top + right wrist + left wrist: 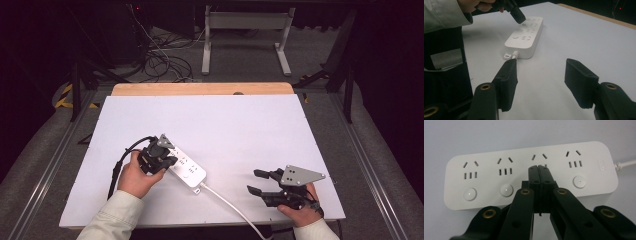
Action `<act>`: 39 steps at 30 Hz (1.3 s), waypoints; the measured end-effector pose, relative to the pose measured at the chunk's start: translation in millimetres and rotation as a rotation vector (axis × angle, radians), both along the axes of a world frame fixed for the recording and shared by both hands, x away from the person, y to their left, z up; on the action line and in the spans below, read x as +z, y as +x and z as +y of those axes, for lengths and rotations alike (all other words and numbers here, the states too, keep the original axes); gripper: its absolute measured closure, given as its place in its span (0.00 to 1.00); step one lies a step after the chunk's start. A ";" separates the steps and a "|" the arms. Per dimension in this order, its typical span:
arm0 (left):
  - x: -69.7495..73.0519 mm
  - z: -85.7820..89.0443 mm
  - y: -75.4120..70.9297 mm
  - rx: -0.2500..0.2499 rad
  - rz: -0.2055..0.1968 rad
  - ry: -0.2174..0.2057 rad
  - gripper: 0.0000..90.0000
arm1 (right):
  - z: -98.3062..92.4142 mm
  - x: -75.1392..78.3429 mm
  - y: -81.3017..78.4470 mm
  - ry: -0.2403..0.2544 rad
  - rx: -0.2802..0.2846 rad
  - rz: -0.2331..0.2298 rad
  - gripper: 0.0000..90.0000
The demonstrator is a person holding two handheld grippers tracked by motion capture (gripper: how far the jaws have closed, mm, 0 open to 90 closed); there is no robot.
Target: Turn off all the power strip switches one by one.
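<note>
Looking at it from biggest to smallest: the white table [240, 125] takes up most of the scene, and nearly all of it is bare. There's loads of open room up top and to the right. The only crowded bit is the near-left part, not far from the front edge.

That's where the power strip [186, 169] lies, flat and angled, sockets facing up. Its white cord [235, 206] runs off the near end toward the front edge of the table and drops over it. My guess is it's laid that way so the buttons are easy to reach from the person's side.

The left gripper [539, 170] is down on the strip with its jaws pressed fully together, nothing between them. The closed tip sits over the third socket group, about where that group's button would be; the other three round buttons [506, 190] are visible in the left gripper view. Shutting the jaws makes one blunt poking tip, so I'd say it's pressing a switch, not grabbing. Can't see whether it's actually making contact, though.

The right gripper [261, 184] hangs out near the front-right corner, well apart from the strip, jaws spread wide and empty, pointed roughly toward the cord end. Seems parked, leaving the left hand room.
</note>
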State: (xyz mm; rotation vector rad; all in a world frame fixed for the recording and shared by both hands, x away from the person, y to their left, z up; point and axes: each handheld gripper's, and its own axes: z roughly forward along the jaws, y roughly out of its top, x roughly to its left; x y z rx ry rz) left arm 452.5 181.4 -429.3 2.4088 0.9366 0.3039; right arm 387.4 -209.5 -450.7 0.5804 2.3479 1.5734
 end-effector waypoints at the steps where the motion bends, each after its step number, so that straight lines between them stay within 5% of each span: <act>1: -0.2 -0.2 0.0 0.000 0.004 -0.002 1.00 | -0.1 0.1 -0.1 -0.001 -0.001 -0.001 0.49; 21: -10.0 -2.1 4.2 -0.003 0.060 -0.026 1.00 | -0.3 0.2 -0.3 -0.003 0.002 -0.004 0.49; 39: -15.0 -2.8 3.1 0.001 0.041 -0.038 1.00 | 0.1 0.2 -0.6 -0.007 0.004 -0.005 0.49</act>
